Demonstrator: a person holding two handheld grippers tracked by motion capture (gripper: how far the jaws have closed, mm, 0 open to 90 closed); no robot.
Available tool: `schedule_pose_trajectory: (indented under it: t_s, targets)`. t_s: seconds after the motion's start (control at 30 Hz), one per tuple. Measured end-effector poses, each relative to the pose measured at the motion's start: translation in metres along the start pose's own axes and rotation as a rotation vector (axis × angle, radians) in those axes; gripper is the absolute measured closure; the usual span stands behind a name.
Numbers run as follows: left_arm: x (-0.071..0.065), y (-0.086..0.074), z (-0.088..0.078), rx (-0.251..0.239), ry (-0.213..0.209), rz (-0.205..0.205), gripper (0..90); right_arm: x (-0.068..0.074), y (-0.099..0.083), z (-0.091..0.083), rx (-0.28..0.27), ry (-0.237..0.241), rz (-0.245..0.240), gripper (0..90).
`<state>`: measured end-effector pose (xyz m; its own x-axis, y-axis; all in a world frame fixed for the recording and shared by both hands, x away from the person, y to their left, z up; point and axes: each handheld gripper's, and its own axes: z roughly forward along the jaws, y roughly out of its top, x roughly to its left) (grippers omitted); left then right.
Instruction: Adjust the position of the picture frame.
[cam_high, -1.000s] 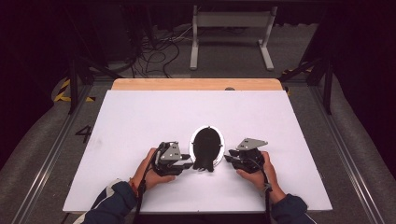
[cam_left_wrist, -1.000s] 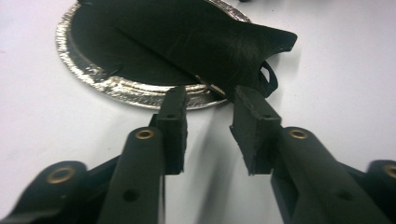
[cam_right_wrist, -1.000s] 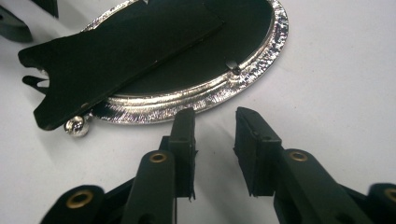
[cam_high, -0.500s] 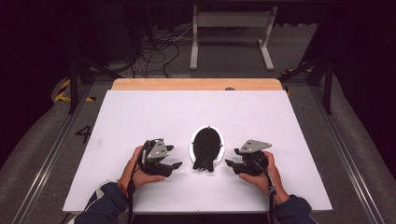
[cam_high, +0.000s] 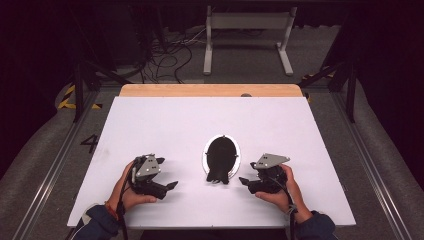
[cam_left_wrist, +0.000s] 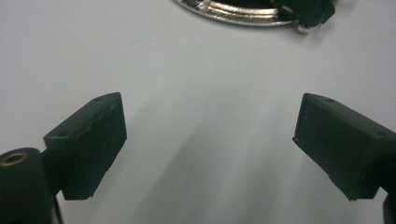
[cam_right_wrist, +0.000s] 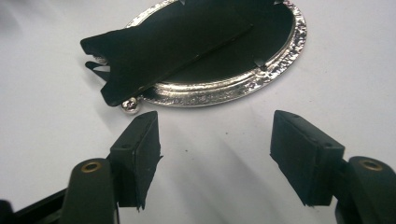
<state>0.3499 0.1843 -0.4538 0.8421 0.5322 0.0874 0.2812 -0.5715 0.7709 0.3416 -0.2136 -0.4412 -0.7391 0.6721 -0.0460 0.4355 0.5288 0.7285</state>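
Observation:
An oval silver picture frame (cam_high: 221, 159) lies face down on the white table (cam_high: 200, 120), its black back and fold-out stand (cam_right_wrist: 163, 46) upward. My left gripper (cam_high: 170, 186) rests left of it, a hand's width away, jaws pointing toward it. Its jaws (cam_left_wrist: 210, 140) have just been opening and stand wide with nothing between them; the frame's rim (cam_left_wrist: 233, 10) shows far ahead. My right gripper (cam_high: 243, 181) sits just right of the frame's near end. Its jaws (cam_right_wrist: 215, 140) have also just been opening and hold nothing, with the silver rim (cam_right_wrist: 224, 91) just beyond the tips.
A wooden strip (cam_high: 210, 90) runs along the table's far edge. On the floor behind stand a white metal support (cam_high: 248, 35) and loose cables (cam_high: 170, 50). Bare table surface spreads on all sides of the frame.
My left gripper has drawn away from the frame toward the left and its jaws have spread. The right gripper has backed off slightly to the right and opened too.

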Motion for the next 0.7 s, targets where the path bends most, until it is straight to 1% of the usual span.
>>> schedule_pose_trajectory:
  t_s: [0.1, 0.2, 0.23, 0.27, 0.33, 0.4, 0.43, 0.5, 0.53, 0.57, 0.63, 0.7]
  targets:
    - [0.001, -0.009, -0.010, 0.008, 0.022, -0.014, 9.0, 0.003, 0.001, 0.001, 0.007, 0.011, -0.006, 33.8]
    - [0.001, -0.017, -0.017, 0.018, 0.039, -0.015, 9.1, 0.005, 0.001, 0.003, 0.017, 0.017, -0.013, 33.8]
    - [0.002, -0.021, -0.019, 0.023, 0.040, -0.020, 9.2, 0.006, 0.002, 0.004, 0.018, 0.021, -0.015, 33.8]
    - [0.002, -0.021, -0.019, 0.023, 0.040, -0.020, 9.5, 0.006, 0.002, 0.004, 0.018, 0.021, -0.015, 33.8]
    - [0.002, -0.025, -0.021, 0.031, 0.041, -0.028, 9.7, 0.008, 0.003, 0.008, 0.028, 0.017, -0.025, 35.9]
    - [0.001, -0.029, -0.024, 0.039, 0.039, -0.033, 9.7, 0.009, 0.003, 0.011, 0.038, 0.019, -0.031, 40.3]
    - [0.001, -0.029, -0.025, 0.042, 0.039, -0.032, 10.0, 0.010, 0.002, 0.014, 0.042, 0.027, -0.037, 43.5]
    - [-0.001, -0.032, -0.027, 0.042, 0.041, -0.034, 10.3, 0.011, 0.002, 0.016, 0.056, 0.022, -0.038, 51.6]
    - [-0.001, -0.032, -0.027, 0.042, 0.041, -0.034, 10.4, 0.011, 0.002, 0.016, 0.056, 0.022, -0.038, 51.6]
    - [-0.001, -0.035, -0.031, 0.043, 0.042, -0.040, 10.7, 0.011, 0.002, 0.018, 0.056, 0.032, -0.036, 56.1]
    - [-0.002, -0.038, -0.034, 0.037, 0.050, -0.049, 11.2, 0.011, 0.002, 0.018, 0.052, 0.034, -0.040, 62.4]
    - [-0.001, -0.041, -0.038, 0.027, 0.055, -0.061, 11.6, 0.011, 0.002, 0.017, 0.048, 0.052, -0.035, 64.5]
